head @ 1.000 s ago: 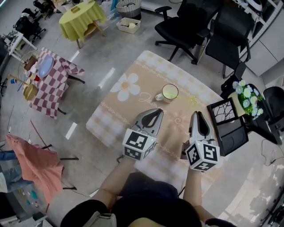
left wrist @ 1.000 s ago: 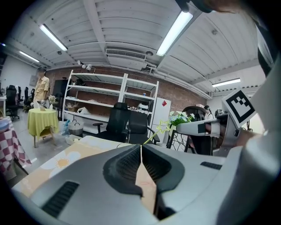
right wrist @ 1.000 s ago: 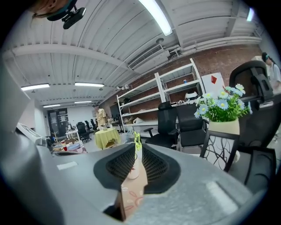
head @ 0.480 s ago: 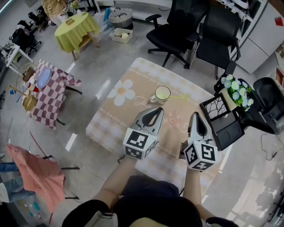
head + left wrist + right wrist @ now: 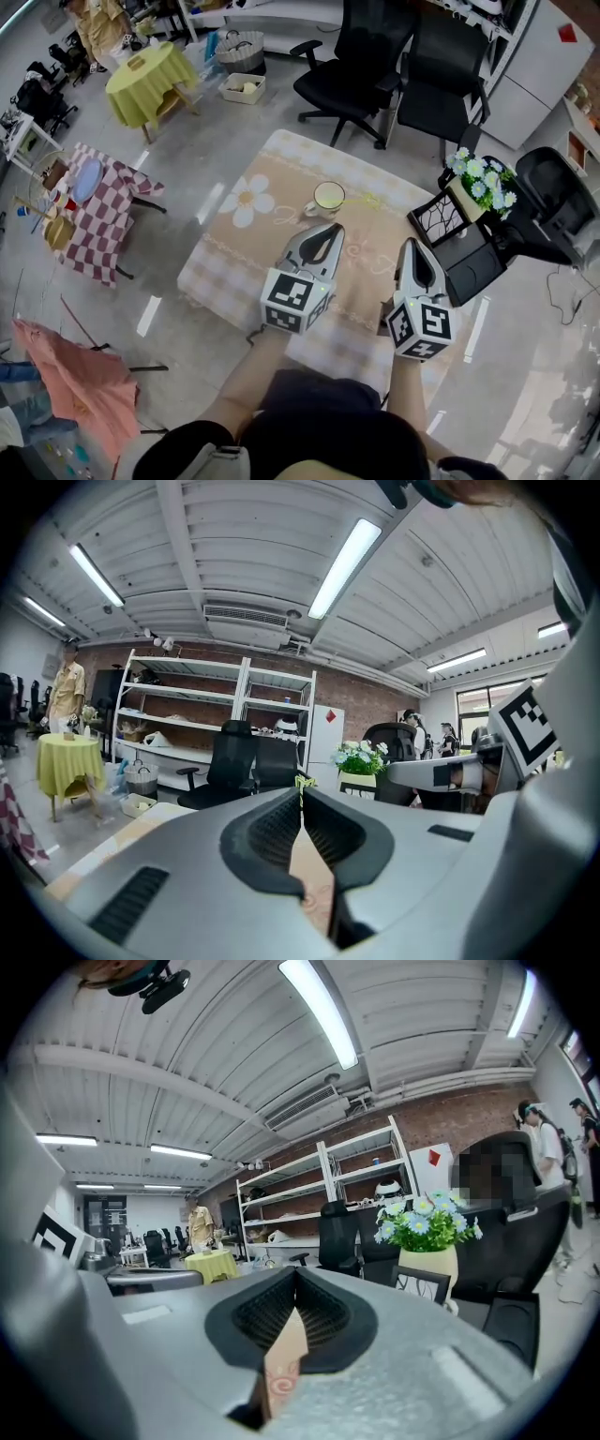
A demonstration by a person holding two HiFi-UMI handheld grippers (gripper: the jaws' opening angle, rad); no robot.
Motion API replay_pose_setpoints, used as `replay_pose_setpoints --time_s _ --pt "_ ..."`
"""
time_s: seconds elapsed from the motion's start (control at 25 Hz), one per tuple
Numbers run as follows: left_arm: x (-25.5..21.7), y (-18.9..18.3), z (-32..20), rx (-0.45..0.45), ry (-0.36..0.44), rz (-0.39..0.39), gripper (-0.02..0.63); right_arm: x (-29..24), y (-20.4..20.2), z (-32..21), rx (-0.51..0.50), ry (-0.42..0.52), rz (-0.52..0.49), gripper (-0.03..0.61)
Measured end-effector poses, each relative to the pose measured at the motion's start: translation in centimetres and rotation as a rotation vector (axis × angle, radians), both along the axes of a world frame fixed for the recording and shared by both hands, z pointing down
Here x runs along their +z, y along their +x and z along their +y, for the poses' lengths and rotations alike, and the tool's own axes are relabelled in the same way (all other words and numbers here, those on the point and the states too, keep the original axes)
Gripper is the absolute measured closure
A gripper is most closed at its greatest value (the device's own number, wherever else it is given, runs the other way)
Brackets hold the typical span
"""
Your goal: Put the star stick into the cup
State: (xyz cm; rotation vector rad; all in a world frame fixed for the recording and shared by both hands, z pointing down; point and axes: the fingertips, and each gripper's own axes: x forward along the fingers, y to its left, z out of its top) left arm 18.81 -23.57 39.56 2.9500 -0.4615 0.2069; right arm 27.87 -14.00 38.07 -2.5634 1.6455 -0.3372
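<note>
Only the head's view drifts. The left gripper (image 5: 329,229) stays over the tablecloth (image 5: 230,258), jaws pressed together. The cream cup (image 5: 328,196) stands beyond. What looks like the yellow-green star stick (image 5: 371,199) lies just beside it, outside. The right gripper (image 5: 413,243) stays closed too.

Grey floor (image 5: 216,150), black office chairs (image 5: 352,66), brick wall (image 5: 371,710), white shelving (image 5: 187,694), ceiling strip lights (image 5: 343,564).

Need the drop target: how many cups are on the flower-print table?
1. The cream cup sits toward the far edge of the table, just beyond the left gripper. None looks hidden.
</note>
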Motion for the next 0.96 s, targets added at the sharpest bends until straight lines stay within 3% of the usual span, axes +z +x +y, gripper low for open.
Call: replay_pose_setpoints --time_s 0.4,0.96 --pt "0.0 0.1 0.1 -0.003 -0.002 -0.005 0.595 0.1 0.4 1.6 0.024 -0.018 0.003 0.574" --pt "1.3 -0.3 -0.8 -0.014 -0.014 -0.033 0.595 0.1 -0.7 0.1 -0.049 -0.022 0.011 0.574"
